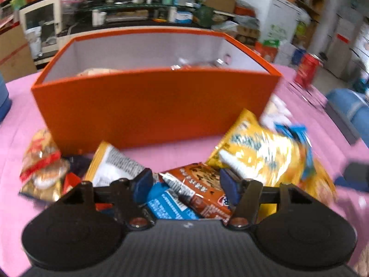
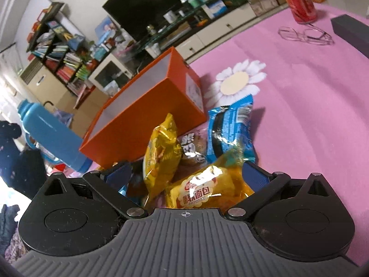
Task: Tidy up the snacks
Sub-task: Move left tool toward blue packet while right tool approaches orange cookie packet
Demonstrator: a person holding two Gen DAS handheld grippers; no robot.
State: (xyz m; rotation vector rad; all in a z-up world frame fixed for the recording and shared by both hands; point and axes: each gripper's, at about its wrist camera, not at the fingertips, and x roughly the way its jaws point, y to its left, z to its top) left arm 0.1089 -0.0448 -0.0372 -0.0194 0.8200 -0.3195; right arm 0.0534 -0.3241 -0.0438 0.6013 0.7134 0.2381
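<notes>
On top of the pink tablecloth with a white daisy print sits a tall orange cardboard box with a pale lining, and a heap of snack packets lies just in front of it. A few packets already rest inside the box — their tops peek over the near wall.

Down over the heap is the left gripper. Between its two blue pads lies a brown crinkly cookie packet, with a small blue packet with white writing beside it. The pads sit on each side of the brown packet, but I cannot tell if they are pressing it yet.

Over the same heap from the other side is the right gripper. Its fingers are spread wide and hold nothing. Under them lies a shiny yellow bread packet with a red and white label. Just past it are a tall yellow foil packet and a blue and white cookie packet, both close to the box.

I think the step now is picking — each gripper is choosing one snack from the heap. Next, the left one needs to squeeze softly on the brown packet, since crinkly bags slip and crush. Then it must lift high enough to clear the tall near wall and let go inside.

Far off on the cloth stand a red drink can and a pair of thin wire glasses, well away from the snacks.
</notes>
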